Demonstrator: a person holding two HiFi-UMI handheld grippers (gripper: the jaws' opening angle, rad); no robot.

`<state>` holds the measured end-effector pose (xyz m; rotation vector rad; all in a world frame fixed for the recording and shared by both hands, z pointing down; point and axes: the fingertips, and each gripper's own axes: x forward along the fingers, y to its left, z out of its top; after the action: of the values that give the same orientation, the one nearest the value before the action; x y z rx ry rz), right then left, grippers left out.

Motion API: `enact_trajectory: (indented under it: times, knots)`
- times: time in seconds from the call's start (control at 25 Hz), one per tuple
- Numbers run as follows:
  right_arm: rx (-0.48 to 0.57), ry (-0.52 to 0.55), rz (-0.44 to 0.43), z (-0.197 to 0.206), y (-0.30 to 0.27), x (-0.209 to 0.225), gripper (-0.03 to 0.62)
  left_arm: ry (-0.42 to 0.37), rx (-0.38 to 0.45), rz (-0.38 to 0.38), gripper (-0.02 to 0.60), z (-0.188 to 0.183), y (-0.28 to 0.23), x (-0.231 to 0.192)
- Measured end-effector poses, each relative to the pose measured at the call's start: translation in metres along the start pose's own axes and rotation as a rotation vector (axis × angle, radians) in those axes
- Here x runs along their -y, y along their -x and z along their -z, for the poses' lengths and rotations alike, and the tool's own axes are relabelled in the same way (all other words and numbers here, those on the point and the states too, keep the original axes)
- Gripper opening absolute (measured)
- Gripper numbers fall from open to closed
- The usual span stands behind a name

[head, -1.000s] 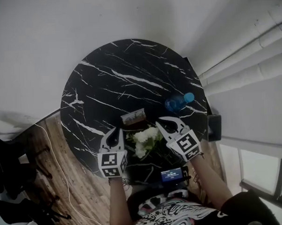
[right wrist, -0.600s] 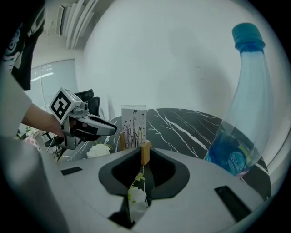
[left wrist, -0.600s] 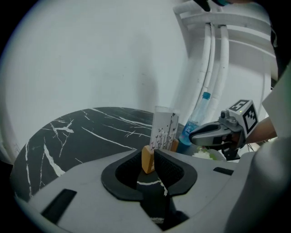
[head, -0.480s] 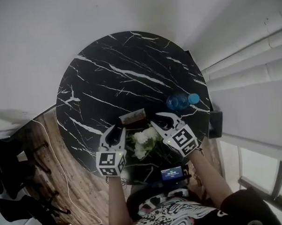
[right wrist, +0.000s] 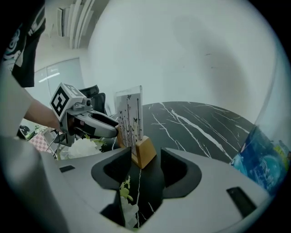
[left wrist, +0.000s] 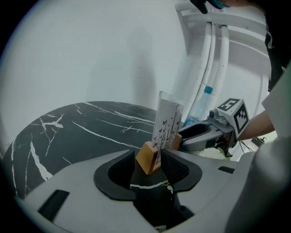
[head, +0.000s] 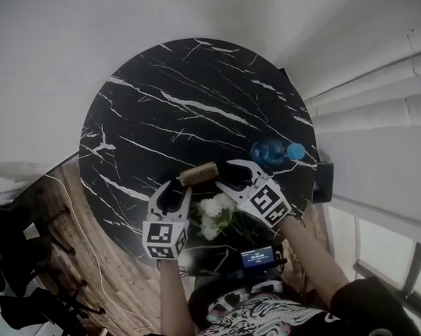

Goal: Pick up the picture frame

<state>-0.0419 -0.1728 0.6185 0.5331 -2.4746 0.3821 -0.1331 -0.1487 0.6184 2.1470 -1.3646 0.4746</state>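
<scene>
The picture frame [head: 198, 174], a clear printed panel in a tan wooden base, stands on the black marble table [head: 166, 103] near its front edge. My left gripper [head: 173, 194] is at the frame's left end and my right gripper [head: 234, 176] at its right end. In the left gripper view the wooden base [left wrist: 149, 158] sits between the left gripper's [left wrist: 149, 163] opening jaws, and the pads are not pressing on it. In the right gripper view the other end of the base [right wrist: 143, 153] lies between the right gripper's [right wrist: 144, 160] opening jaws, with gaps on both sides.
A blue water bottle [head: 271, 152] lies on the table just right of the right gripper. White flowers [head: 214, 211] sit between the two grippers at the table's front edge. A small screen device [head: 257, 257] is below. A wall and white pipes [head: 375, 101] stand at the right.
Both grippers have moved forward and down to the two ends of the frame. Their jaws, shut before, now stand spread around the wooden base.
</scene>
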Motion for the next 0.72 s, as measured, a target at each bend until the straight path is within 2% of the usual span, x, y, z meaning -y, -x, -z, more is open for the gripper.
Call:
enact_trajectory:
  times: [0.24,0.72]
  knots:
    - [-0.005,0.050,-0.022,-0.001,-0.010,-0.005,0.161,-0.015,-0.021,0.004,0.186,0.002,-0.009,0.001]
    - [-0.011,0.076,-0.018,0.001,-0.026,-0.003,0.160,-0.026,-0.043,0.001,0.190,0.006,-0.023,0.006]
